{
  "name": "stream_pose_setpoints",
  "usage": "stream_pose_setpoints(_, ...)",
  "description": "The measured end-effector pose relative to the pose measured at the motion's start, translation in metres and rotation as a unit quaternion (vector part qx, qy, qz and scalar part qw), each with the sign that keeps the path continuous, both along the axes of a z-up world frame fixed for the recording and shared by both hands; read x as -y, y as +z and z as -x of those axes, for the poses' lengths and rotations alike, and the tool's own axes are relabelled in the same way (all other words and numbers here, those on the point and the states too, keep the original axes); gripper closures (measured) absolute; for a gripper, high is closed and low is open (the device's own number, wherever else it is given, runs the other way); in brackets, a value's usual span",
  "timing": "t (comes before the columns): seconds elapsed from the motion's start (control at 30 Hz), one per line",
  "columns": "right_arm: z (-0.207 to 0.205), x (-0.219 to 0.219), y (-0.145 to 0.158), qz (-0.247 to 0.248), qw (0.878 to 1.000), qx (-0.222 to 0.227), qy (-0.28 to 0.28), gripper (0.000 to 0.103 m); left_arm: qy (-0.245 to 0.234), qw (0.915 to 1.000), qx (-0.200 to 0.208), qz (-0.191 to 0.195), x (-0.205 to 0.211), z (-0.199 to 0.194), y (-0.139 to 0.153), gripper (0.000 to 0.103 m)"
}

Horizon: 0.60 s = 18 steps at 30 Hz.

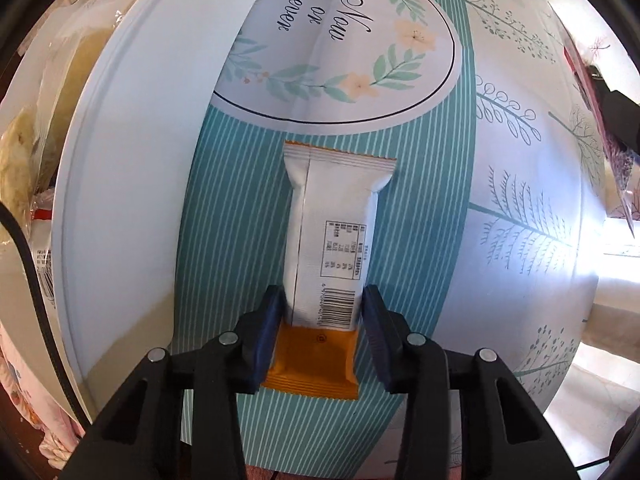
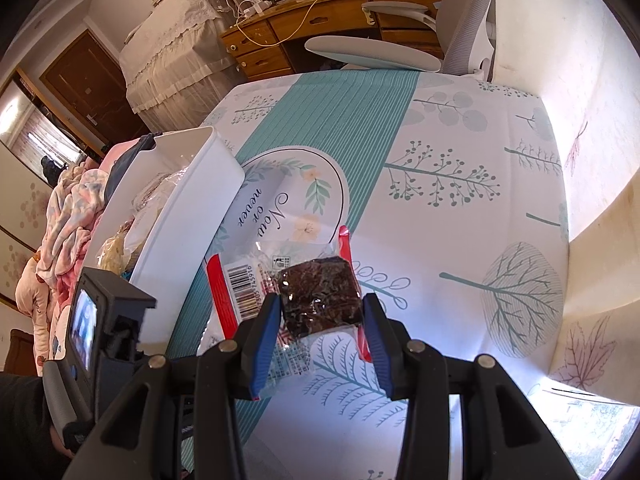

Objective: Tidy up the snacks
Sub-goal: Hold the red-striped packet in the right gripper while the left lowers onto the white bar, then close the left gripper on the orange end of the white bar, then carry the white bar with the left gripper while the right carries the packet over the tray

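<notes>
Teal-striped and leaf-printed, the cloth over the table point(image 1: 224, 208) fills both wrist views, with a bedroom's wooden desk and a pale office chair behind it. Straight below the left gripper point(image 1: 320, 320), a white foil snack bar wrapper with orange crimped ends point(image 1: 332, 236) lies flat on the teal stripe; the blue pads stand at its two long sides near the orange end, touching or nearly so, and whether they already press it I cannot tell. It looks light and puffy, its film smooth and likely slippery, its filling probably crushable, so a gentle hold across the narrow body rather than on the flat crimp seems wise. A barcode and a small nutrition table are printed on its back, too small to read. The right gripper point(image 2: 320, 320) pinches a clear plastic packet with red edges holding a dark square cake point(image 2: 316, 300), lifted above the table; the pads bear on the stiff dark block, the better purchase, while the crinkly film around it is loose. Its barcode digits are only partly legible. Beyond lies the cloth's round floral emblem point(image 2: 296, 200), reading "Now or never", and beside it the white plastic bin point(image 2: 192, 216) already holding bagged snacks.
</notes>
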State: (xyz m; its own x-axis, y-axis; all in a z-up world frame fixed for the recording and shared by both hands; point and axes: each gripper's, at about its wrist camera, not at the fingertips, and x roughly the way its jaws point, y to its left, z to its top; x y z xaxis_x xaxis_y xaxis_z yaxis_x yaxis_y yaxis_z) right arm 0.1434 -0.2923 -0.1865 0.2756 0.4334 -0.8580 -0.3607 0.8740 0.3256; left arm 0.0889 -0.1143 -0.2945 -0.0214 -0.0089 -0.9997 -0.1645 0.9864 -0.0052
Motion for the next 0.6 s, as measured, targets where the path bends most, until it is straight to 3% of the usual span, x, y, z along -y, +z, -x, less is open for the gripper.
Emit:
stream_pose_setpoints(0.2, 0.003, -0.013, 0.009, 0.011, 1.0, 0.003, 0.018, 0.061, 0.0, 0.9994, -0.019, 0.028, -0.005, -0.006, 0.009, 0.066)
stream_pose_setpoints(0.27, 0.004, -0.019, 0.01, 0.018, 1.0, 0.006, 0.024, 0.061, -0.011, 0.9982, -0.018, 0.055, -0.006, -0.008, 0.02, 0.068)
stream_pose_setpoints(0.43, 0.004, -0.028, 0.014, 0.029, 0.999, 0.001, 0.014, 0.061, -0.047, 0.9945, 0.007, 0.093, -0.007, -0.014, 0.06, 0.068)
stream_pose_setpoints(0.6, 0.006, -0.042, 0.029, 0.03, 0.999, 0.018, 0.002, 0.061, -0.078, 0.9867, 0.065, 0.127, -0.022, -0.015, 0.115, 0.069)
